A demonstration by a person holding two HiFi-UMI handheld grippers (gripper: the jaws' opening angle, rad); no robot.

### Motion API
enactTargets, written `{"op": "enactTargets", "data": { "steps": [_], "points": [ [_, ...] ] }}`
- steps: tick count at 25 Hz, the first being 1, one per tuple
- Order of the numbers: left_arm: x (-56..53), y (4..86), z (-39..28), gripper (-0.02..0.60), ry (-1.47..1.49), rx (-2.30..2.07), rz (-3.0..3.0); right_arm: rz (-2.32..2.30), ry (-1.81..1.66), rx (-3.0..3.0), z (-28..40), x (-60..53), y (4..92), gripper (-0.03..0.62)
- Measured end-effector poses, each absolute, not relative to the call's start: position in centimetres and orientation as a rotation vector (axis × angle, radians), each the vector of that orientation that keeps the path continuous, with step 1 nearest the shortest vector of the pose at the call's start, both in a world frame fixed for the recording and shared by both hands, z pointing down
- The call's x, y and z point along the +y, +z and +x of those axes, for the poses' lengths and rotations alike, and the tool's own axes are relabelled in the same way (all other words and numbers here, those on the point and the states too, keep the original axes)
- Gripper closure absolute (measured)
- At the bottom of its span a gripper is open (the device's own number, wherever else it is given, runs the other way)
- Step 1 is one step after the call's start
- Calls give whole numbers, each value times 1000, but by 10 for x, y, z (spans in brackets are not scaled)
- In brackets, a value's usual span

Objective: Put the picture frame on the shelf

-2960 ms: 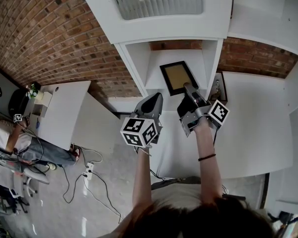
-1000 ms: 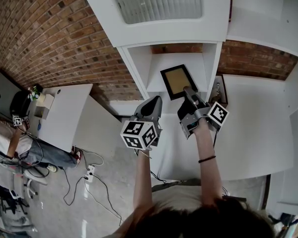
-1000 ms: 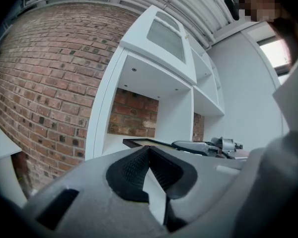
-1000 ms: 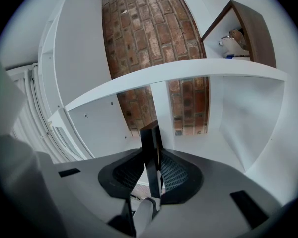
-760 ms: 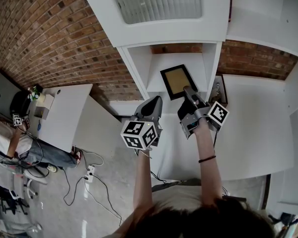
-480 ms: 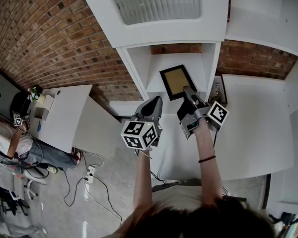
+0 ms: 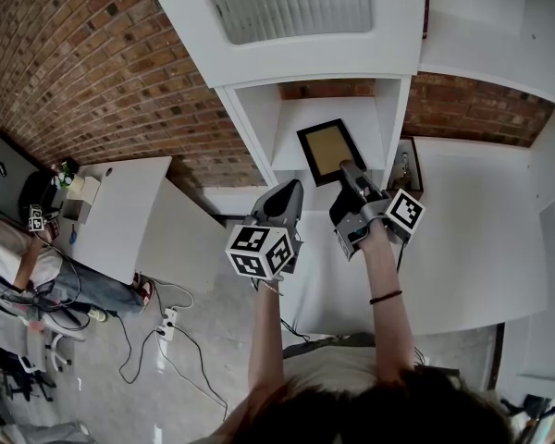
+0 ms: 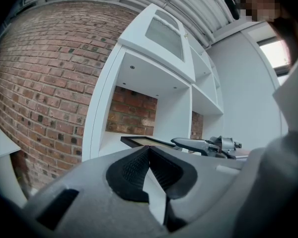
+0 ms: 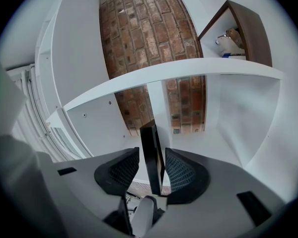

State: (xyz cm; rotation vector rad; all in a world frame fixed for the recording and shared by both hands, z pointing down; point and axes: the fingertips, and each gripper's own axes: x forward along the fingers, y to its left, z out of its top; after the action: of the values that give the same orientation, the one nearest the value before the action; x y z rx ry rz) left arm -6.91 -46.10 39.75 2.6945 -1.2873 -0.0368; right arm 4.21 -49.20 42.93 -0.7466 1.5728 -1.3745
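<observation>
Picture frame (image 7: 331,151) lies flat on the white shelf (image 7: 289,137), at 12 o'clock from my hands in the head view. Its near corner is hidden behind the right gripper (image 7: 350,170). The right gripper view gives me only its black edge (image 9: 149,138); the face is out of sight.

Left to right:
- Seated person (image 7: 18,257) at 9 o'clock, cut off by the picture's border.
- White table (image 7: 120,211), brick wall (image 7: 92,63) behind it.
- Left gripper (image 7: 289,188): pads together, nothing between them, short of the shelf.
- Right gripper: jaws have just been opening. The frame's edge stands between the pads with a gap on each side.
- At 1 o'clock, just past the shelf's right upright, a second, brown frame (image 7: 409,163). Its lower end is behind the marker cube (image 7: 407,213), its contents too small to read.

Count: two frames, two grippers, one person.
</observation>
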Motion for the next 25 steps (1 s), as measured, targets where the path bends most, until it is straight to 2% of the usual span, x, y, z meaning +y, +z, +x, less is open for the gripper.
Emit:
{"op": "enactTargets", "data": {
  "steps": [25],
  "points": [
    [-436, 402, -64, 571, -49, -1284, 2668, -665, -1437, 1609, 35, -458, 431, 467]
  ]
}}
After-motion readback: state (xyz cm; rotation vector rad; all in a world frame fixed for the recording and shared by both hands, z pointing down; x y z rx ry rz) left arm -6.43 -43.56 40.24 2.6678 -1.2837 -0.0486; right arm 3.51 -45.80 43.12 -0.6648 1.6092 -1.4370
